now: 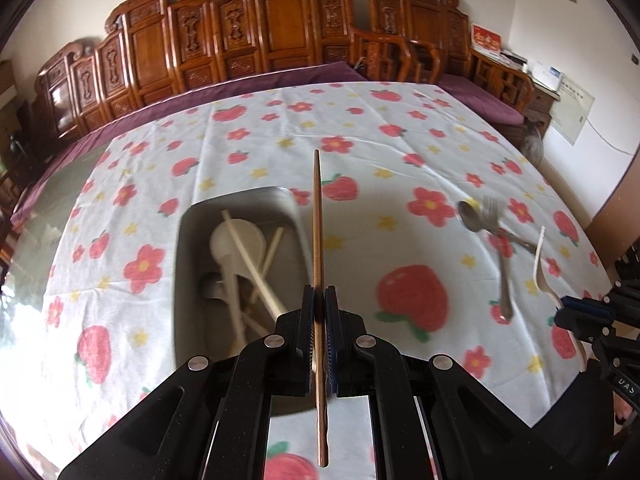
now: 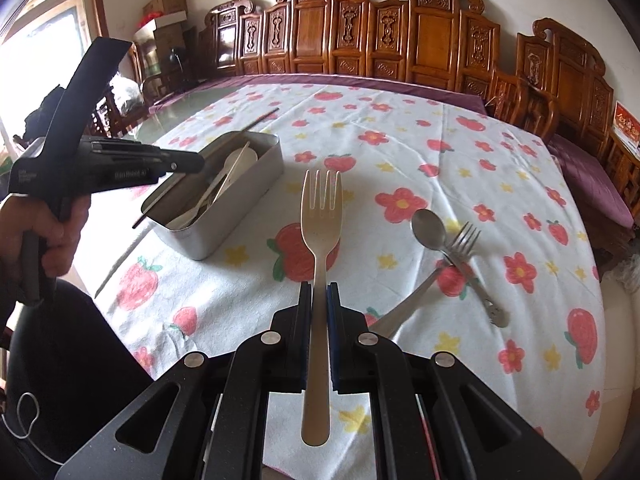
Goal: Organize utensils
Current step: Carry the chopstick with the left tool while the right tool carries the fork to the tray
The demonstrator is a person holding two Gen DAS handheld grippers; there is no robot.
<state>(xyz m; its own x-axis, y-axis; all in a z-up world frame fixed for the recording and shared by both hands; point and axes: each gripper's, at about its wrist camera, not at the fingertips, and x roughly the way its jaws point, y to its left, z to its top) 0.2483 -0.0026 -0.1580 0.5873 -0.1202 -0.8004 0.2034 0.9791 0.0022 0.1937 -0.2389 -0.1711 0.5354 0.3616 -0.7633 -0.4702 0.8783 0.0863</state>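
The left gripper [image 1: 319, 300] had its jaws nearly together, clamped on a slim brown chopstick [image 1: 317, 216] that ran straight up between the pads and stuck out past them above the right rim of the metal box [image 1: 182, 248]. The right gripper [image 2: 319, 300] was likewise pinched narrow, holding a beige plastic fork [image 2: 322, 216] by its handle, tines pointing away over the flowered tablecloth [image 2: 500, 160].

The left wrist view looked down into the box — pale chopsticks and a pale spoon lay crossed inside. It also caught the right gripper from the side at the picture's right edge, with the fork's curved profile rising from it. The right wrist view showed what the other could not: a hand [image 2: 44, 228] gripping the left tool's handle, and the chopstick slanting over the box's left rim.

A steel spoon [image 2: 430, 230] and a steel fork [image 2: 466, 248] lay crossed and touching on the cloth to the right of the box — well apart from it.

Faint lettering on the left tool's body was too blurred to read.
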